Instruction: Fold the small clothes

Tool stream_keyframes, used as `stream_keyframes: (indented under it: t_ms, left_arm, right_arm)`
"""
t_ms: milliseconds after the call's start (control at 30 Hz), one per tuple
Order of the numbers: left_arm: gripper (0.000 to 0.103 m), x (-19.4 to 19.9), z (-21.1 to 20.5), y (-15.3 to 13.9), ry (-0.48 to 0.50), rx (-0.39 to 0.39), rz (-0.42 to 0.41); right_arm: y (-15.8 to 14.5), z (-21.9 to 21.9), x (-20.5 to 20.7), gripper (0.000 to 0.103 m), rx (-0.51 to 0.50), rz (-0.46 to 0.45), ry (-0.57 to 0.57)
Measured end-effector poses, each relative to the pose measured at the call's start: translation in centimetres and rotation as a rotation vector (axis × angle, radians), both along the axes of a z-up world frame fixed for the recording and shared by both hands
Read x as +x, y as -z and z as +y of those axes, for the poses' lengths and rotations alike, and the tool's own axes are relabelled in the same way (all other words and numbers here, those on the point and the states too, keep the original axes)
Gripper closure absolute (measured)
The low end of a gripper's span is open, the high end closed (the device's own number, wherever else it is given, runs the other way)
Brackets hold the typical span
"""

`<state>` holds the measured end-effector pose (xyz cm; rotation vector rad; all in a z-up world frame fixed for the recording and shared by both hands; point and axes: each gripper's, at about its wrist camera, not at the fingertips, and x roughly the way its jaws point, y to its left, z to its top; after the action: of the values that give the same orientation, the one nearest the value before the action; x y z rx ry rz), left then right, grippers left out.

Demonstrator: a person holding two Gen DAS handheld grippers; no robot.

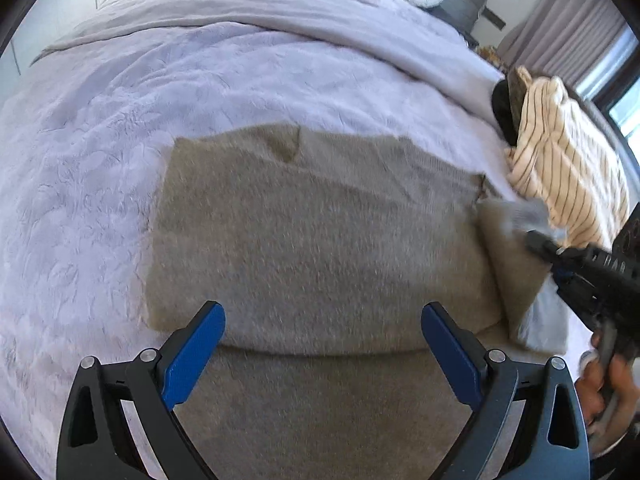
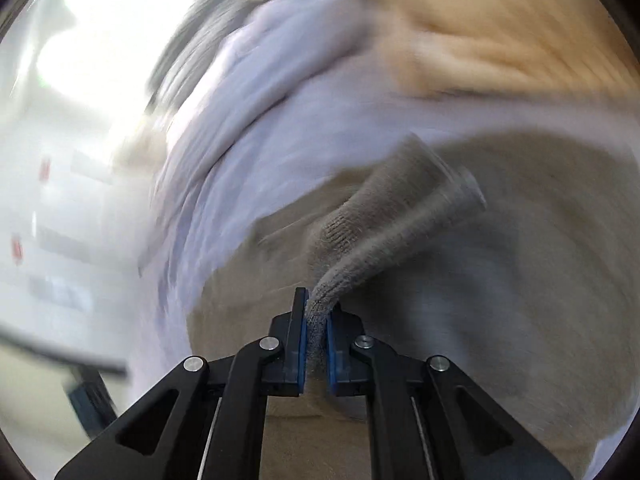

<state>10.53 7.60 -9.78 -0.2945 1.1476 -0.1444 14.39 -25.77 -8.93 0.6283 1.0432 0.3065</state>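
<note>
Your left tongs (image 1: 323,332) stand spread above the taupe knitted garment (image 1: 316,232), which lies on the pale lilac bedspread (image 1: 100,140) ahead; your right tongs (image 2: 316,320) pinch its sleeve (image 2: 384,216).

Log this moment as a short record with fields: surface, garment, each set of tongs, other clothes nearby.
surface: bed with a pale lilac cover
garment: grey-brown knitted sweater, lying flat and partly folded
left tongs: open, empty, above the sweater's near part
right tongs: shut on a pinched bit of the sweater's knit, at its right side
other clothes: cream striped garment heaped at the bed's right side
view quality: right wrist view blurred
</note>
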Motion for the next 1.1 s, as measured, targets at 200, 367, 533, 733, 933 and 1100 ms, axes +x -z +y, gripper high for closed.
stream_keyframes:
  t_ms: [200, 367, 533, 733, 933, 1100]
  left_arm:
    - [0.004, 1.1, 1.1, 0.6, -0.012, -0.128, -0.006]
    - [0.004, 1.9, 0.0, 2.6, 0.011, -0.172, 0.044]
    - [0.004, 2.5, -1.8, 3.9, 0.052, -0.179, 0.067]
    - [0.018, 3.9, -2.7, 4.1, 0.063, -0.194, 0.083]
    - [0.089, 4.8, -1.9, 3.5, 0.060, -0.232, 0.093]
    - [0.089, 3.0, -0.6, 1.5, 0.068, -0.232, 0.031]
  right_arm:
    - [2.1, 10.0, -0.7, 0.094, -0.218, 0.017, -0.318]
    - [3.8, 11.3, -2.6, 0.077, -0.277, 0.073, -0.397]
    - [2.9, 7.1, -5.4, 0.055, -0.225, 0.108, -0.321]
    - [5.2, -3.8, -8.9, 0.055, 0.000, 0.260, 0.023]
    - [6.8, -9.5, -10.3, 0.057, 0.171, 0.263, 0.275]
    - [6.2, -9.3, -9.0, 0.096, 0.130, 0.221, 0.253]
